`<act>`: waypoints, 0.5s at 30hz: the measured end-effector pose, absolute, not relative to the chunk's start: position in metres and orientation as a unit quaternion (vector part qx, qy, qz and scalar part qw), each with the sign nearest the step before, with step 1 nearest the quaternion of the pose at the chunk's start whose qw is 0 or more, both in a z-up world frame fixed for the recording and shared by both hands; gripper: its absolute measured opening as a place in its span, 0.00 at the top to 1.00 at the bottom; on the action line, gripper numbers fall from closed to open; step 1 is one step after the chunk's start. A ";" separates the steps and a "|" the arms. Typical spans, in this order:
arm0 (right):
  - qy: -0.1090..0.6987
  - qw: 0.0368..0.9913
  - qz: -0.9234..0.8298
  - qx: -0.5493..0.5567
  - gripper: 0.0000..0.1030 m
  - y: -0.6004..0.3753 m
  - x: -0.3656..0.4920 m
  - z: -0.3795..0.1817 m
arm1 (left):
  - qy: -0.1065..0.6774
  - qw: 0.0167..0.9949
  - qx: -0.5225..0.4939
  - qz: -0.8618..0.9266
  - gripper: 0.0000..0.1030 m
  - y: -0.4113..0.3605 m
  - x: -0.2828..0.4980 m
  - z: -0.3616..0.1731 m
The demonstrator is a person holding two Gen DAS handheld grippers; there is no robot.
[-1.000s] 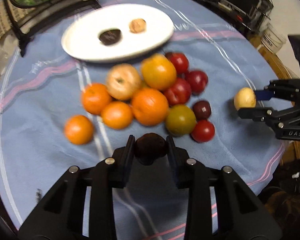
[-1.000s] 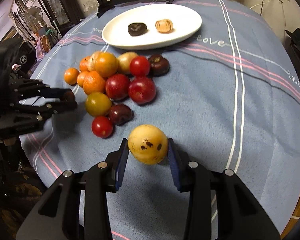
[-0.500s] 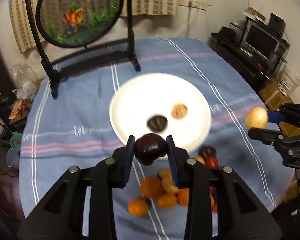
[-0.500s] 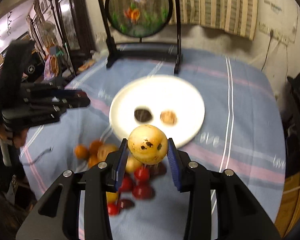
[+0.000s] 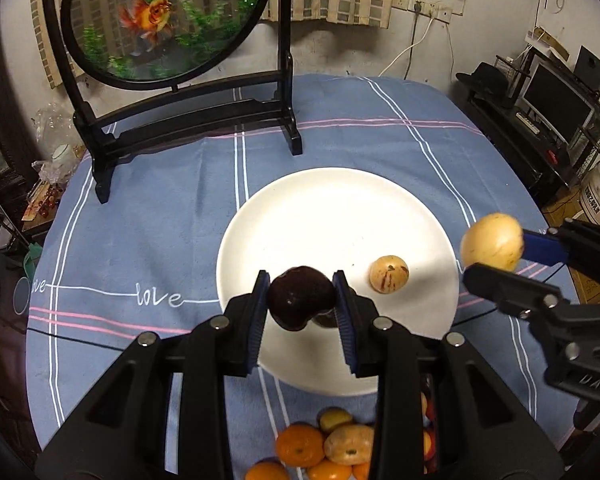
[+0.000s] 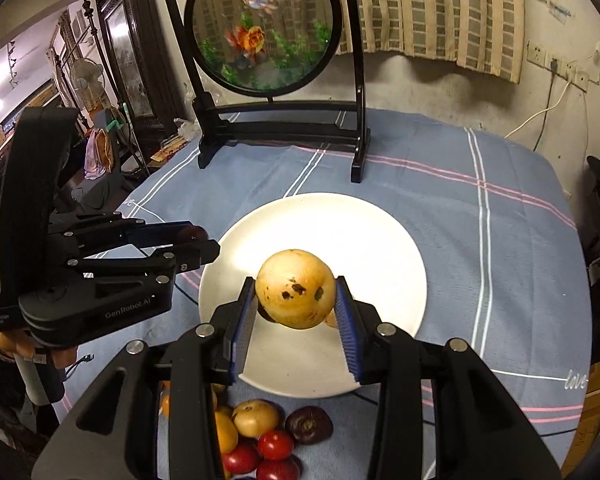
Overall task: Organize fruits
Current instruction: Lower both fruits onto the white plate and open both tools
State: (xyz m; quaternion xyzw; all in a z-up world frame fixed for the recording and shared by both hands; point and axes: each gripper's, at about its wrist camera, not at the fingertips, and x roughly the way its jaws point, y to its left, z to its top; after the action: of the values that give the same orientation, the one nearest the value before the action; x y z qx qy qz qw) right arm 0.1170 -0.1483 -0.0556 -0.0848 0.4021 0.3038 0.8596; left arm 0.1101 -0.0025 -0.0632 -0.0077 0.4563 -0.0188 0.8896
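My left gripper (image 5: 300, 298) is shut on a dark purple fruit (image 5: 301, 295) and holds it above the near part of the white plate (image 5: 332, 208). My right gripper (image 6: 296, 300) is shut on a spotted yellow fruit (image 6: 296, 288) above the same plate (image 6: 340, 224). A small tan fruit (image 5: 389, 273) lies on the plate; a second dark fruit is mostly hidden behind my left fingers. The right gripper (image 5: 496, 256) with its yellow fruit (image 5: 492, 241) also shows in the left wrist view, at the plate's right edge.
A pile of oranges, red, yellow and dark fruits (image 6: 260, 440) lies on the blue tablecloth (image 6: 480, 240) in front of the plate. A round fish painting on a black stand (image 5: 188, 120) stands at the back of the table.
Both grippers have risen and moved forward from the fruit pile to above the plate, each still holding its fruit.
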 end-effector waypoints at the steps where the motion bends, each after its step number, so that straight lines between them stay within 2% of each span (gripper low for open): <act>1: 0.405 0.858 0.304 -0.085 0.62 -0.147 0.121 -0.059 | 0.458 0.889 -0.008 -0.019 0.69 -0.003 0.114 -0.065; 15: 0.432 0.847 0.299 -0.081 0.62 -0.135 0.173 -0.092 | 0.489 0.872 -0.003 -0.007 0.69 0.003 0.163 -0.102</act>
State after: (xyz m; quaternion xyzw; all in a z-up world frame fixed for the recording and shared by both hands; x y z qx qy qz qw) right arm 0.1725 -0.1348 -0.0921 -0.0810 0.4324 0.2989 0.8468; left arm 0.1634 0.0027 -0.1023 -0.0027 0.4890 -0.0073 0.8723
